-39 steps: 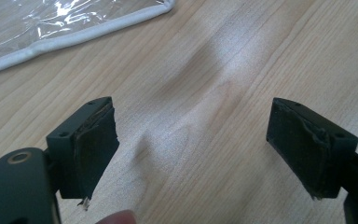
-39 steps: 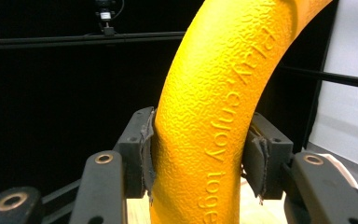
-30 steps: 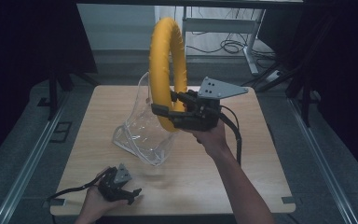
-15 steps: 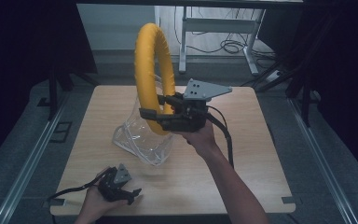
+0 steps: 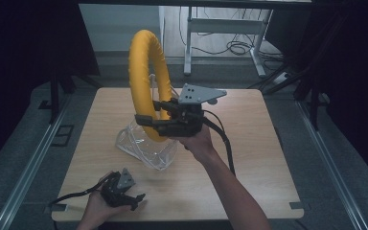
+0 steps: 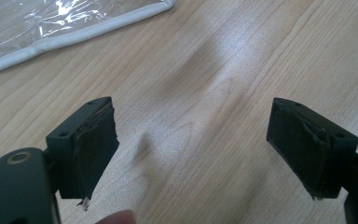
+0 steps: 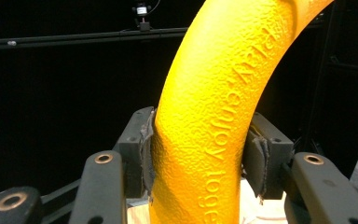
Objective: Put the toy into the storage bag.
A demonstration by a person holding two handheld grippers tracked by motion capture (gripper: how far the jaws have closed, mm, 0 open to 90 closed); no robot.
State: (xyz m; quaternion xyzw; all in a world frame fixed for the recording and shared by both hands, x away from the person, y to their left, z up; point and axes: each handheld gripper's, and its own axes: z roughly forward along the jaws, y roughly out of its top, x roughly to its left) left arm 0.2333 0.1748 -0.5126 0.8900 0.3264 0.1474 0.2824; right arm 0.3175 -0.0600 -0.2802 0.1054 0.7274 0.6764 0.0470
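A yellow ring (image 5: pixel 146 84) is held upright above the clear bag (image 5: pixel 146 146), clamped at its lower arc by the right tongs (image 5: pixel 148 125); in the right gripper view both pads are seen pressed into its textured skin. The left tongs (image 5: pixel 136 199) rest low on the surface (image 5: pixel 263 143), near the bag's front edge, spread wide with nothing between them. If the ring is meant for the bag, the mouth would best be held open by the left tongs first, and the ring lowered slowly, kept vertical.
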